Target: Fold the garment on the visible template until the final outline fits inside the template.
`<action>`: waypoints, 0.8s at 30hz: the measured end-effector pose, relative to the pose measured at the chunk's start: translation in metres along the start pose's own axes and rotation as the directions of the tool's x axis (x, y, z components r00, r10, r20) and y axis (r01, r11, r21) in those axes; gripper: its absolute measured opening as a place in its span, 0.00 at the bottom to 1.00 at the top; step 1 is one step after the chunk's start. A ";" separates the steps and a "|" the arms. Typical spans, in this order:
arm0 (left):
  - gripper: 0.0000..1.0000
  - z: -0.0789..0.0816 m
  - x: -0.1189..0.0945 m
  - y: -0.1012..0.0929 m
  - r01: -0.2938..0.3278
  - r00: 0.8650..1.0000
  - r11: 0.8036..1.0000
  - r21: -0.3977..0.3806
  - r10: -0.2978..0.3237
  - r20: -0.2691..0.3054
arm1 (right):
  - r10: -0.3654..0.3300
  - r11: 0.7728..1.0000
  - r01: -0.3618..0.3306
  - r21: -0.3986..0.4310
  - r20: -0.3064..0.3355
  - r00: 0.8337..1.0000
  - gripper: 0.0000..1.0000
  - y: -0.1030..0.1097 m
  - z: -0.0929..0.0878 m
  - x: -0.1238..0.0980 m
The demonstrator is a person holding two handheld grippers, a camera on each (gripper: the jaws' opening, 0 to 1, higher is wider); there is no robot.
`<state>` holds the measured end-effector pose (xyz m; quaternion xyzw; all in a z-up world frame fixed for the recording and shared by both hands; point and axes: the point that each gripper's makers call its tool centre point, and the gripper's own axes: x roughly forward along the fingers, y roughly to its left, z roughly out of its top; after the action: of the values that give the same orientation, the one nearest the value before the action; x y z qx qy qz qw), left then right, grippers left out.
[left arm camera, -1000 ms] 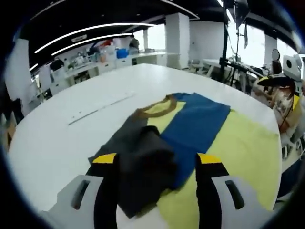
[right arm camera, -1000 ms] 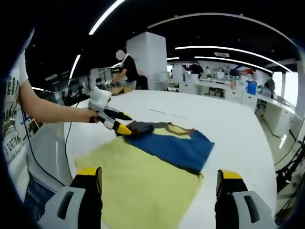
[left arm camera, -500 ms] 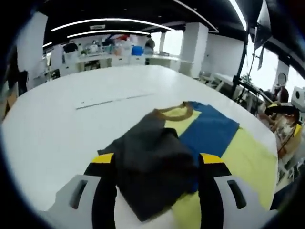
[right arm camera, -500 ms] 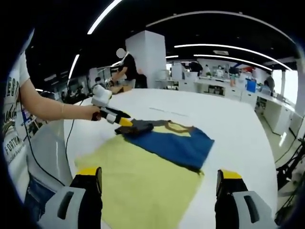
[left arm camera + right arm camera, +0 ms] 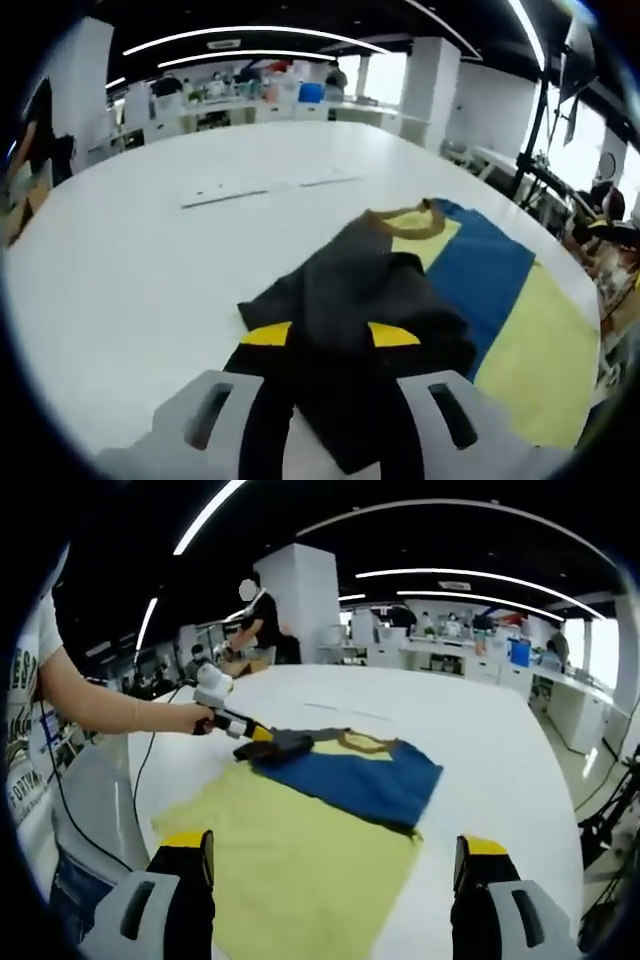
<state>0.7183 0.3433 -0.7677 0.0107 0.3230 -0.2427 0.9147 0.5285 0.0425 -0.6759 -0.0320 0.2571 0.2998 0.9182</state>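
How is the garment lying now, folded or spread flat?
Partly folded: the garment has its dark sleeve bunched between the left hand-held gripper jaws, the blue panel flat on the yellow template.

A large open lab under a dark ceiling (image 5: 330, 510) with curved light strips (image 5: 455, 504); white square pillars (image 5: 300, 605); cluttered white benches (image 5: 250, 105) along the far wall; bright windows (image 5: 560, 165).

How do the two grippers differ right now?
The left gripper has its jaws closed on the garment's dark sleeve; the right gripper has its jaws wide apart and holds nothing. The left is at the garment; the right hovers back over the yellow template. Both have yellow-tipped black jaws.
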 end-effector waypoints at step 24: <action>0.00 0.018 -0.035 0.005 -0.032 0.999 0.999 0.016 0.032 0.039 | 0.011 1.000 -0.011 -0.001 0.003 1.000 0.99 0.005 0.000 0.006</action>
<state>0.7076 0.3601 -0.7332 0.0189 0.3028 -0.2308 0.9245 0.5300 0.0494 -0.6781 -0.0305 0.2558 0.3052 0.9168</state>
